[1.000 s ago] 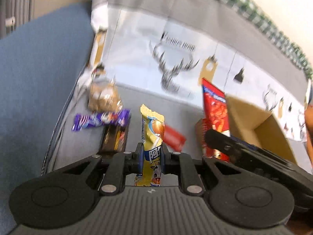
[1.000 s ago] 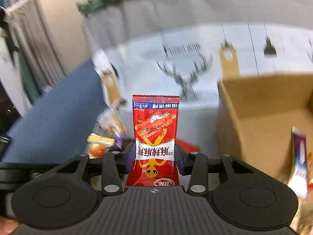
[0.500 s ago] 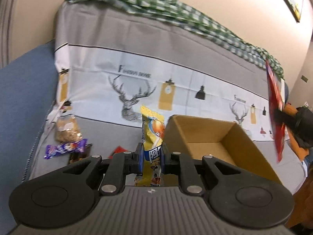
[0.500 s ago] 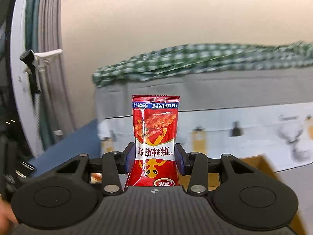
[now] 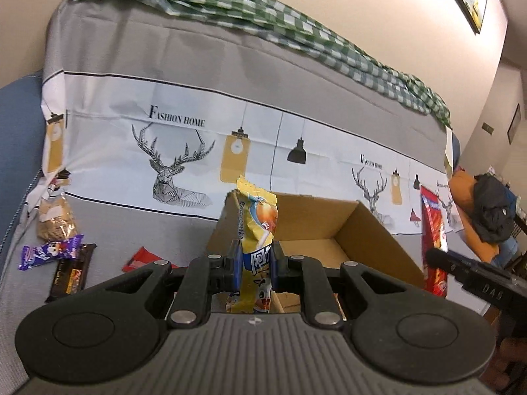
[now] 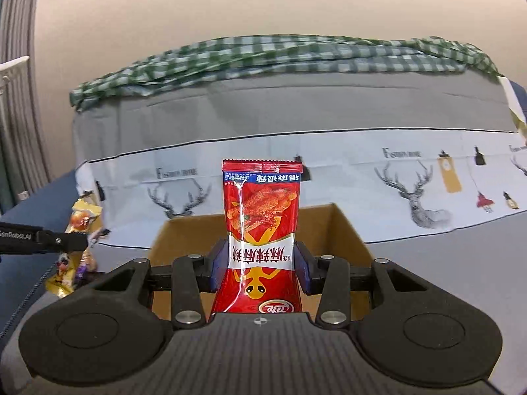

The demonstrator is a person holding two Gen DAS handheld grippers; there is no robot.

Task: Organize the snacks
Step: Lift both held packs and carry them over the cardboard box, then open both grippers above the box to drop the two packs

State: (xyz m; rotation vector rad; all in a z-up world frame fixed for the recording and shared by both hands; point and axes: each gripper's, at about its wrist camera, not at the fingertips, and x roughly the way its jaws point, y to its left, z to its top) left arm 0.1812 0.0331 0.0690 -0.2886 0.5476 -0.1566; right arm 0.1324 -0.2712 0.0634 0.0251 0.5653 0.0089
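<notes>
while the left tongs [image 5: 254, 260] pinch a yellow snack packet [image 5: 257, 230] upright between their blue pads, the right tongs [image 6: 260, 263] are clamped on a red snack packet [image 6: 262, 230] that also stands upright, its print upside down. both packets are held in the air in front of an open cardboard box [image 5: 362, 230] that sits on the grey seat of a sofa [image 5: 131, 220]. in the left wrist view the yellow packet overlaps the box's near left corner, and the red packet [image 5: 433, 240] shows edge-on at the right, just past the box's right wall, with the right tongs' black body below it. in the right wrist view the red packet stands before the box's back wall [image 6: 329, 227], and the left tongs [image 6: 75, 240] reach in from the left edge with the yellow packet [image 6: 80, 220] in their grip.

on the seat left of the box lie a purple wrapper [image 5: 49, 251], a dark brown bar [image 5: 70, 275] partly under it, a clear bag of brownish snacks [image 5: 54, 220] behind them, and a red packet corner [image 5: 140, 258] nearer the box. something pale lies on the box floor, perhaps cardboard scraps, too hidden to tell. a deer-print cloth [image 5: 184, 151] covers the sofa back, with a green checked blanket [image 5: 230, 6] draped along the top.
</notes>
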